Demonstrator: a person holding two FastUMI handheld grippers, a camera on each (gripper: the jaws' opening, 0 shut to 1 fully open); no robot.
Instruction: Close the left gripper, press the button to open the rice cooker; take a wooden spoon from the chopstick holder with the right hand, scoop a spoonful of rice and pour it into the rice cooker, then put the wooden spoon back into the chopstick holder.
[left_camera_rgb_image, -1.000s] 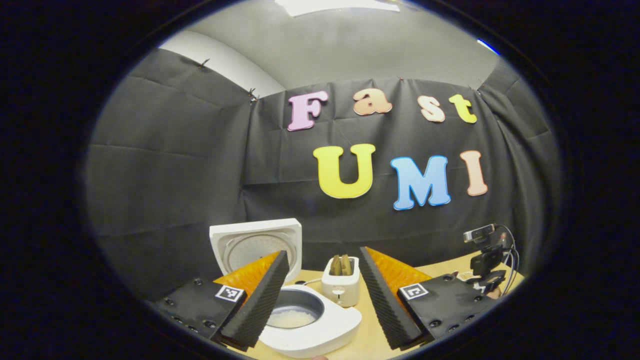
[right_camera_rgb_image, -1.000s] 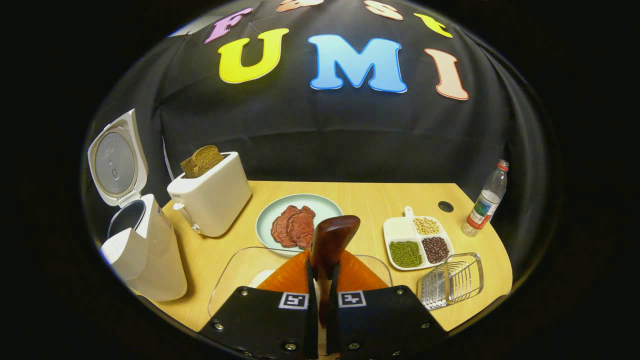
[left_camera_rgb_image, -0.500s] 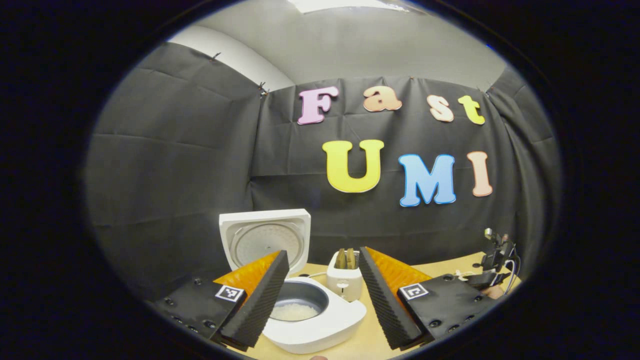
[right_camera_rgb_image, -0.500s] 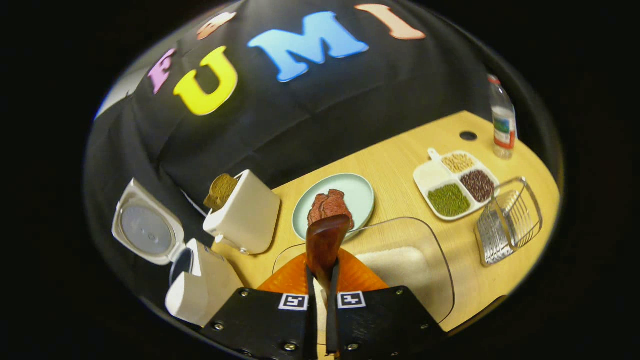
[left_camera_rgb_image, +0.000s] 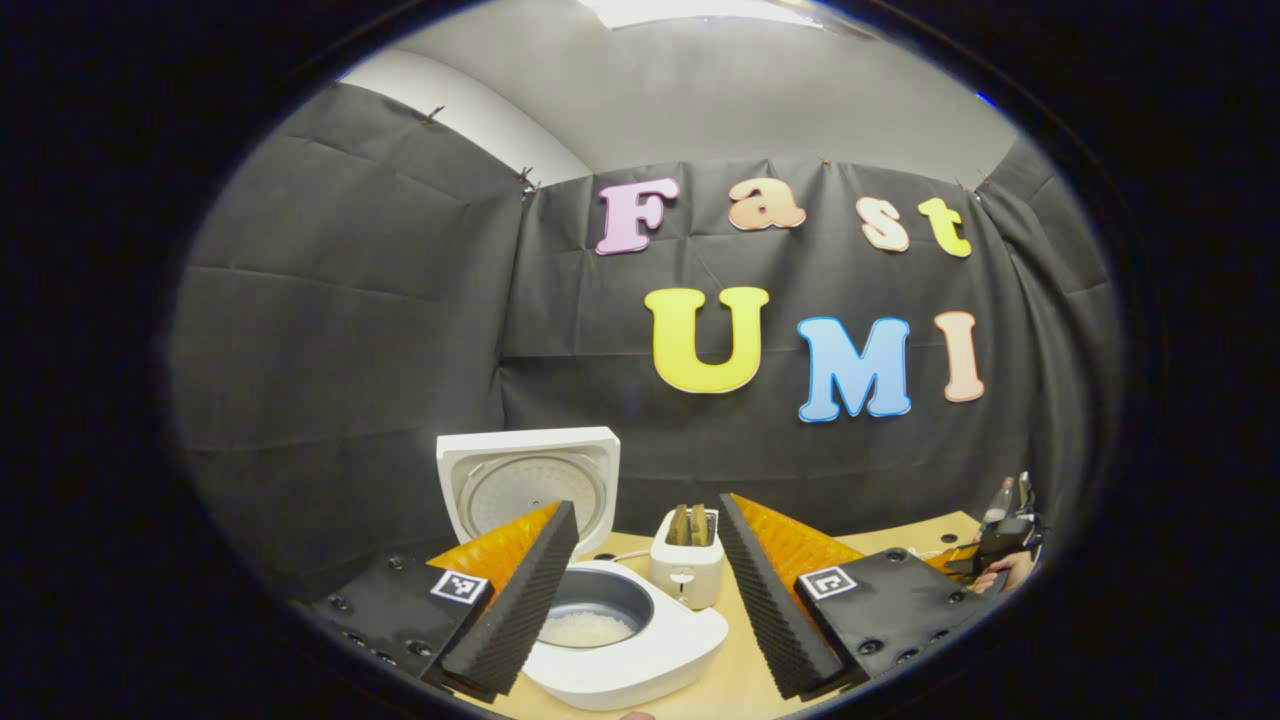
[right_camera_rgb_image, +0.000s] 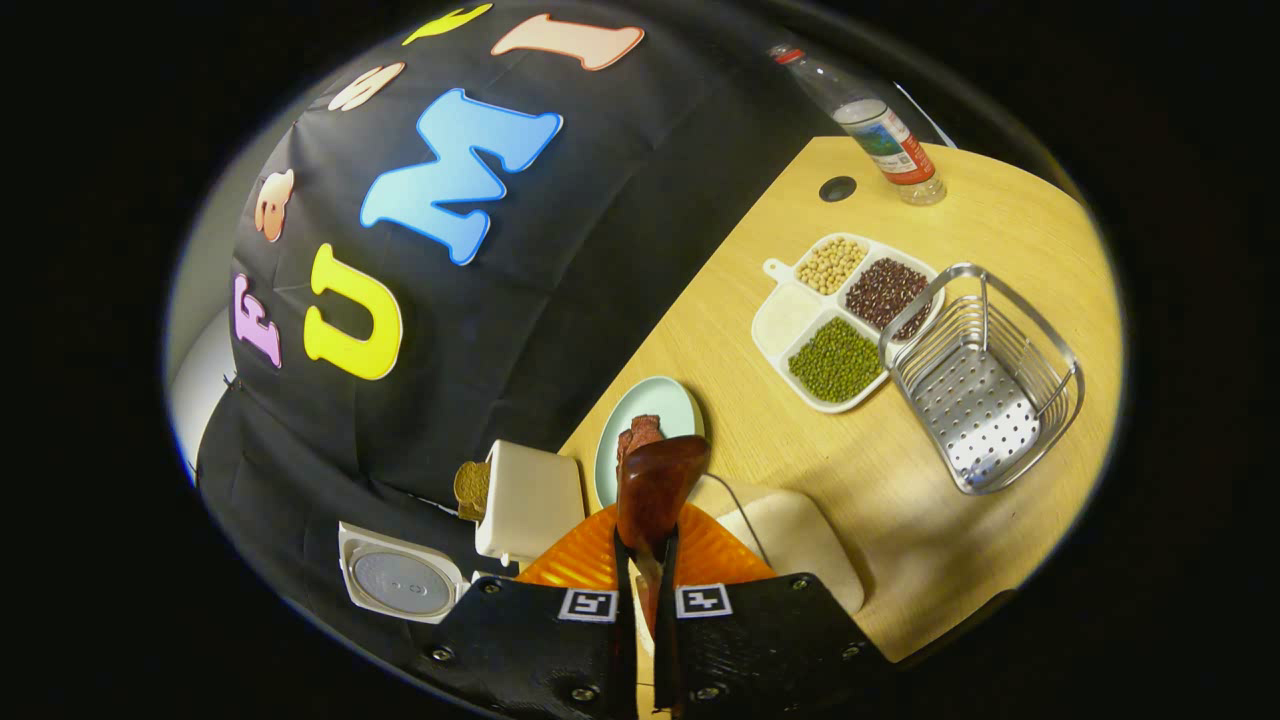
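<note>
The white rice cooker (left_camera_rgb_image: 640, 655) stands with its lid (left_camera_rgb_image: 528, 478) up, and white rice lies in its pot (left_camera_rgb_image: 590, 625). My left gripper (left_camera_rgb_image: 647, 510) hovers just above and in front of it, open, with nothing between its fingers. My right gripper (right_camera_rgb_image: 647, 538) is shut on the handle of the dark wooden spoon (right_camera_rgb_image: 655, 478), whose bowl points forward. The right gripper view is strongly rolled. In it the steel wire chopstick holder (right_camera_rgb_image: 985, 380) stands to the right, and a clear tub of rice (right_camera_rgb_image: 800, 540) lies just beneath the gripper. The cooker lid (right_camera_rgb_image: 400, 580) shows low on the left.
A white toaster (right_camera_rgb_image: 528, 495) with bread stands beside the cooker. A pale green plate (right_camera_rgb_image: 668, 405) holds meat. A divided white tray (right_camera_rgb_image: 845, 320) holds beans. A plastic bottle (right_camera_rgb_image: 885, 135) stands at the table's far corner. The other gripper and a hand (left_camera_rgb_image: 1000, 555) show far right.
The right gripper has rolled further with the spoon held, so the table slants steeply and the chopstick holder looks nearer. The left gripper has barely moved and stays open.
</note>
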